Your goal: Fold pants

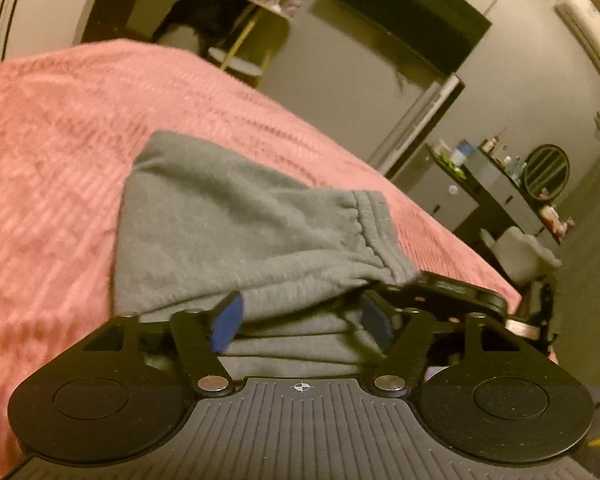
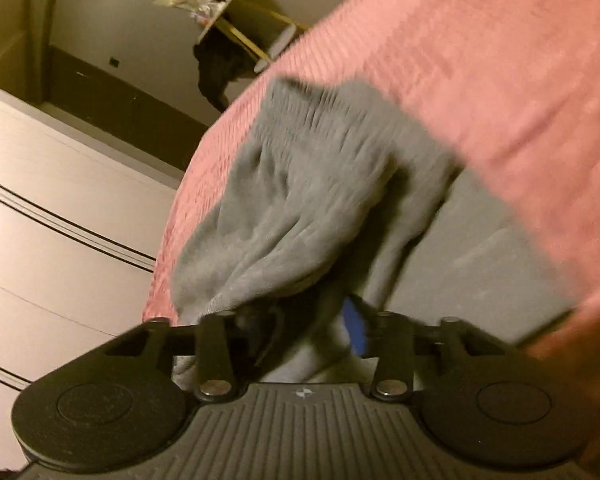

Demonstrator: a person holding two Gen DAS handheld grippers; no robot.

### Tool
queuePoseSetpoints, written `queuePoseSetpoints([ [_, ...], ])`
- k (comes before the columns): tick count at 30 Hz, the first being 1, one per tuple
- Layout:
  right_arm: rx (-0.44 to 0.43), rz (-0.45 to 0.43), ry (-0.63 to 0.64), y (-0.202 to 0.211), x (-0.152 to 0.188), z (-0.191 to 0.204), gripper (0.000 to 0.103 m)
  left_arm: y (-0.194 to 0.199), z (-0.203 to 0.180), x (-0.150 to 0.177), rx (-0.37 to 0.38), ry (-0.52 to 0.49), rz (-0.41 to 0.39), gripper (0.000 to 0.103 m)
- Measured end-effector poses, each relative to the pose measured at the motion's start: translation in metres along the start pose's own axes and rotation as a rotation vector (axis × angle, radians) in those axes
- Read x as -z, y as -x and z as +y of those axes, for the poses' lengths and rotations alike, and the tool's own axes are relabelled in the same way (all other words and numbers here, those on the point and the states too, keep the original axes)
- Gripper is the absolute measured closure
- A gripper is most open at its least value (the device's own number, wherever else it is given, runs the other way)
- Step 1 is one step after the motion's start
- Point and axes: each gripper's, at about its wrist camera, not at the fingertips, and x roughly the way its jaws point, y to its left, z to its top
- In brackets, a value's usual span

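Grey sweatpants [image 1: 236, 220] lie bunched on a pink bedspread [image 1: 52, 128], the elastic waistband [image 1: 364, 220] turned up at the right. My left gripper [image 1: 300, 320] stands wide around the stacked grey layers at the near edge, blue pads [image 1: 228, 320] apart, cloth between them. In the right wrist view the pants [image 2: 300, 184] are lifted and blurred, with a flat leg [image 2: 480, 248] on the bed. My right gripper [image 2: 300, 328] holds gathered grey fabric between its fingers; one blue pad [image 2: 356, 328] shows, the other is hidden by cloth.
The pink bedspread [image 2: 500, 60] fills most of the view. A side table with gold legs [image 1: 252, 28] and dark clothing [image 1: 208, 12] stand beyond the bed. A dresser with bottles and a round mirror [image 1: 540, 172] is at right. White wardrobe doors [image 2: 40, 208] are at left.
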Motion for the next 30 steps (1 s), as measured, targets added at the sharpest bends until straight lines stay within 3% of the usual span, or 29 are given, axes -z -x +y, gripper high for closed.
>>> queuePoseSetpoints([
  [3, -0.002, -0.036, -0.048, 0.022, -0.008, -0.021, 0.047, 0.004, 0.014, -0.002, -0.055, 0.063, -0.038, 0.023],
  [7, -0.070, -0.089, -0.242, 0.031, -0.023, -0.050, 0.037, -0.004, 0.028, -0.003, -0.169, 0.121, -0.070, 0.016],
  [12, -0.050, -0.085, -0.211, 0.006, -0.044, -0.046, 0.032, -0.031, 0.036, 0.010, -0.285, 0.079, 0.011, 0.014],
  [14, -0.047, -0.070, -0.180, -0.007, -0.049, -0.041, 0.026, -0.034, 0.041, 0.010, -0.287, 0.098, 0.014, 0.012],
  [16, -0.046, -0.061, -0.164, -0.015, -0.050, -0.035, 0.027, -0.037, 0.047, 0.012, -0.302, 0.119, 0.020, 0.011],
  [18, -0.043, -0.062, -0.165, -0.015, -0.049, -0.032, 0.054, -0.040, 0.047, 0.016, -0.331, 0.111, 0.040, 0.010],
  [21, -0.098, -0.086, -0.165, -0.010, -0.047, -0.029, 0.053, -0.041, 0.047, 0.016, -0.339, 0.106, 0.044, 0.008],
  [24, -0.097, -0.095, -0.160, -0.013, -0.044, -0.029, 0.044, -0.042, 0.049, 0.018, -0.340, 0.112, 0.054, 0.008],
  [27, -0.087, -0.070, -0.152, -0.020, -0.047, -0.024, 0.041, -0.040, 0.049, 0.018, -0.339, 0.120, 0.054, 0.007],
  [28, -0.078, -0.063, -0.148, -0.022, -0.049, -0.021, 0.041, -0.040, 0.049, 0.018, -0.339, 0.120, 0.055, 0.007],
  [30, -0.043, -0.066, -0.116, -0.021, -0.051, -0.012, 0.054, -0.039, 0.049, 0.018, -0.340, 0.120, 0.053, 0.007],
])
